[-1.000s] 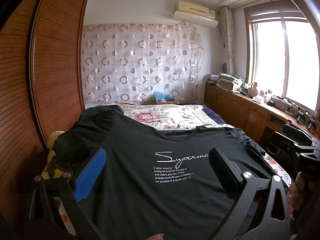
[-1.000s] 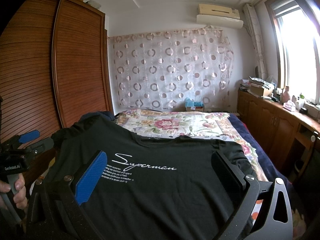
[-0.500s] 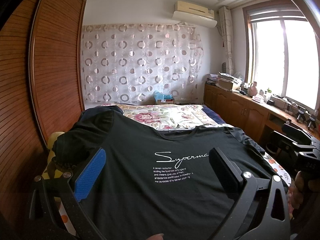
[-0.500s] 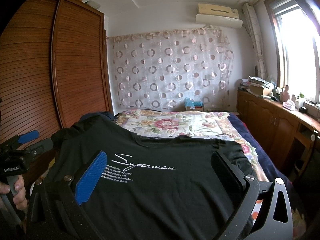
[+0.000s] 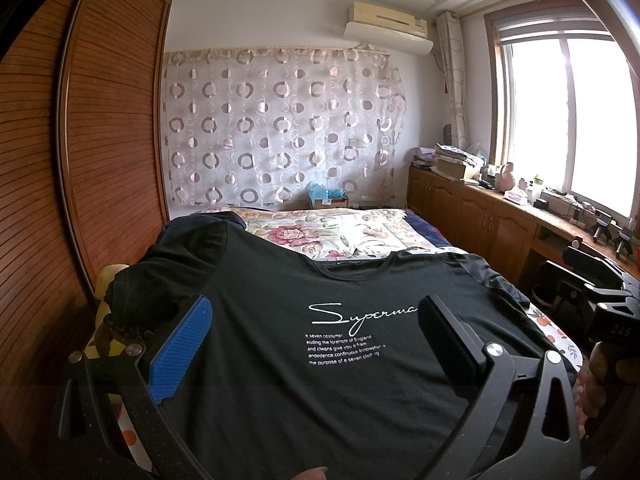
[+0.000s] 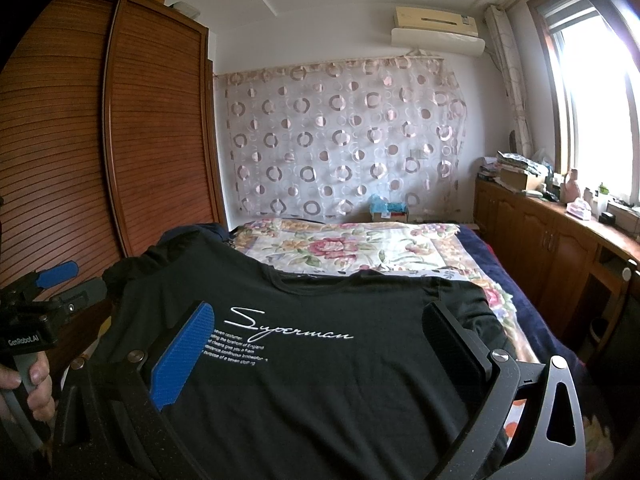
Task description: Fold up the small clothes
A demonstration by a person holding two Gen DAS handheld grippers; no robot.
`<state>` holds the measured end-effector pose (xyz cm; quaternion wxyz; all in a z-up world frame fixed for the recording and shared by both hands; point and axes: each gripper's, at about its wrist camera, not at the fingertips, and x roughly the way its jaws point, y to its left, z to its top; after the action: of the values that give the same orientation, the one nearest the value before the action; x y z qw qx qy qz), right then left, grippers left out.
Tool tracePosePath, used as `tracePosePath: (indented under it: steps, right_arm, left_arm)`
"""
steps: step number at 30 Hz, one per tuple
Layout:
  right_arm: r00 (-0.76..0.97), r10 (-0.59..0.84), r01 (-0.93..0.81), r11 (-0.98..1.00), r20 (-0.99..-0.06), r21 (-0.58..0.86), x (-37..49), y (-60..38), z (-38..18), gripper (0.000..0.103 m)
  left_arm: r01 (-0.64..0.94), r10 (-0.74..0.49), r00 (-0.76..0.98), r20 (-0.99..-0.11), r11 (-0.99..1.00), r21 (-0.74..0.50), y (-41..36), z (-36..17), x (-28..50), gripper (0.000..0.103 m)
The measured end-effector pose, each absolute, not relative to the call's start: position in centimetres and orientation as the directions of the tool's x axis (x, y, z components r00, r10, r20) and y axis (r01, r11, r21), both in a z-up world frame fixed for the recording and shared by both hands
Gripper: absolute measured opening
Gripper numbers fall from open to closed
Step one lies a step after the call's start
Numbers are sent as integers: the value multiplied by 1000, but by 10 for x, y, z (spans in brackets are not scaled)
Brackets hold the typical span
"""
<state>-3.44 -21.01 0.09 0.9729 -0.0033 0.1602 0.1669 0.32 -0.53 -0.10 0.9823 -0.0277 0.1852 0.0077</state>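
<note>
A black T-shirt (image 5: 280, 380) with white "Superman" lettering lies spread front-up on the near end of the bed, collar pointing away; it also fills the lower right wrist view, T-shirt (image 6: 320, 380). My left gripper (image 5: 312, 340) hovers open over the shirt's chest, holding nothing. My right gripper (image 6: 316, 344) is open too, above the shirt's middle. The left sleeve is bunched at the bed's left edge. Each gripper shows at the side of the other's view: the right gripper (image 5: 596, 292) and the left gripper (image 6: 52, 284) held by a hand (image 6: 32, 384).
The bed (image 5: 340, 232) carries a floral quilt beyond the shirt. A wooden wardrobe (image 5: 100, 140) runs close along the left. Low cabinets (image 5: 480, 216) with clutter stand under the window on the right. A patterned curtain (image 5: 280, 132) hangs behind the bed.
</note>
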Motion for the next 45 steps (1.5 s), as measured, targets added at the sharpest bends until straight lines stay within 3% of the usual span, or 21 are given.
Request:
tracePosePath:
  steps: [23, 45]
  right_arm:
    - [889, 332, -335, 941, -317, 45, -33, -207, -2, 103]
    - [800, 425, -459, 888, -423, 25, 7, -195, -14, 103]
  left_arm:
    - [-22, 3, 929, -371, 999, -48, -8, -1, 2, 103]
    - [-107, 75, 862, -501, 994, -36, 57, -44, 22, 103]
